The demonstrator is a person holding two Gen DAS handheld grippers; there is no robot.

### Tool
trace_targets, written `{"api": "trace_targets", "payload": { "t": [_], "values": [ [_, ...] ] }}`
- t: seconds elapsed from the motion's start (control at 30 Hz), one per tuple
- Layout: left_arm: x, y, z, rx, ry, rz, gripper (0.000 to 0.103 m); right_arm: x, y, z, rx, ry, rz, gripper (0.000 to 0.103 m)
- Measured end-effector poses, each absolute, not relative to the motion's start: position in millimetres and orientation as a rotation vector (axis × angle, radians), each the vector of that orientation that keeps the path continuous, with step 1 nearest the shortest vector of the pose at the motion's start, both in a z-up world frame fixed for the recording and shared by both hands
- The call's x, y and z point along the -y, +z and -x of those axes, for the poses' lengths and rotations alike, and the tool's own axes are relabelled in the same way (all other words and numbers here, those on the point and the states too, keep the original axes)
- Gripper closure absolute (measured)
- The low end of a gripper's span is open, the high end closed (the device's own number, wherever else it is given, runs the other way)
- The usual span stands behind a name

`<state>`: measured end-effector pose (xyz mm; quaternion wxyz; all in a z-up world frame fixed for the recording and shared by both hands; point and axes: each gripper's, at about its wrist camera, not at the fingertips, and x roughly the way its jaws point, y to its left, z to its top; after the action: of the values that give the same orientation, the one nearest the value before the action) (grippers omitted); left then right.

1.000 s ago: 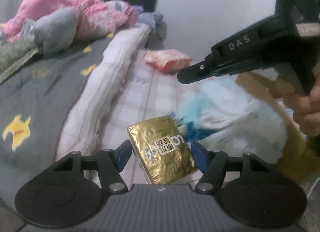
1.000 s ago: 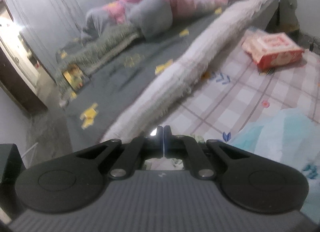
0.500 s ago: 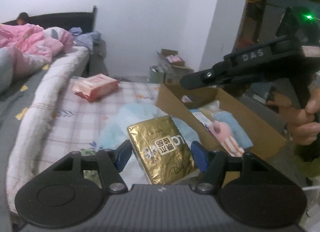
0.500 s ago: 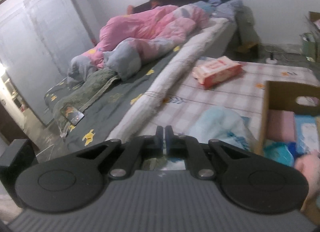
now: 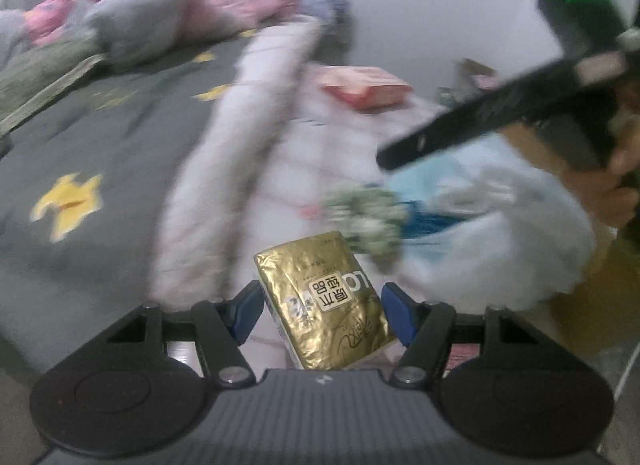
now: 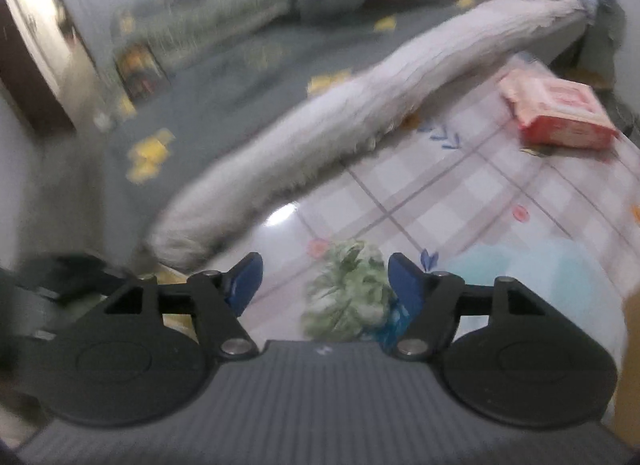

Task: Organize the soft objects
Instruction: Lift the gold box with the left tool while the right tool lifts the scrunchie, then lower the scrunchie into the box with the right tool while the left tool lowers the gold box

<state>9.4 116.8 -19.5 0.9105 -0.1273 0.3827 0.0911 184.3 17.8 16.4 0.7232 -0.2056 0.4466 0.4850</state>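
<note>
- We hold the left gripper (image 5: 322,307) closed on the gold packet (image 5: 322,301); both blue pads press its sides, and the packet stands tilted between them, so it can travel without slipping.
- We read the right gripper (image 6: 324,283) as spread wide and holding nothing. Its jaws have just been opening, and the green-and-white bundle (image 6: 348,295) lies on the surface between them, untouched by the left pad; contact at the right pad we cannot tell.
- We judge this opening to be the set-up for a pick of that bundle, the next soft object to sort.
- Just right of the bundle lies the pale blue bag (image 6: 532,277), and a blue patterned patch shows at the bundle's lower right edge.
- Farther ahead and to the right rests the red-and-pink pack (image 6: 556,115) on the checked sheet (image 6: 440,201); a rolled white blanket (image 6: 340,137) runs ahead and left.
- The cardboard box (image 5: 532,141) is mostly hidden behind the right gripper's body in the left wrist view.
- Motion blur smears both views; the bundle's fabric type and the bag's contents cannot be made out.
</note>
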Motion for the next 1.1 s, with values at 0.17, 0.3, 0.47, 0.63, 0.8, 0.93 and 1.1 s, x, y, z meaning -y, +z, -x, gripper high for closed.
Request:
{"api": "trace_targets", "payload": {
  "t": [0.17,0.3,0.47,0.63,0.8,0.93,1.1],
  "values": [
    [-143.5,-20.3,-7.1,-0.776,0.231,0.286,0.037,-55.2,-29.3,-198.3,-1.069,1.051,0.591,0.033],
    [-147.7,-25.9,-11.8,-0.782,0.222,0.301,0.037,-62.2,-47.9,-192.5,-1.07,1.046,0.692,0.039],
    [-146.8,-28.1,-14.1,-0.785,0.203,0.303,0.037,-54.9,-47.4,-195.3,-1.069,1.023,0.663,0.072],
    [-138.6,-19.9,-16.7,-0.756,0.177,0.291,0.037,-31.1,-18.6,-203.4,-1.068,1.034,0.458,0.077],
    [-116.5,4.9,-22.0,-0.702,0.108,0.252,0.037,23.1,35.6,-191.0,-0.997,1.044,0.24,0.076],
    [-84.8,28.6,-32.4,-0.65,-0.002,0.214,0.037,97.2,76.3,-176.1,-0.926,1.017,0.091,0.076],
    [-22.6,53.7,-62.3,-0.633,-0.218,0.177,0.037,200.9,117.9,-155.8,-0.834,0.872,0.012,0.075]
  ]
}}
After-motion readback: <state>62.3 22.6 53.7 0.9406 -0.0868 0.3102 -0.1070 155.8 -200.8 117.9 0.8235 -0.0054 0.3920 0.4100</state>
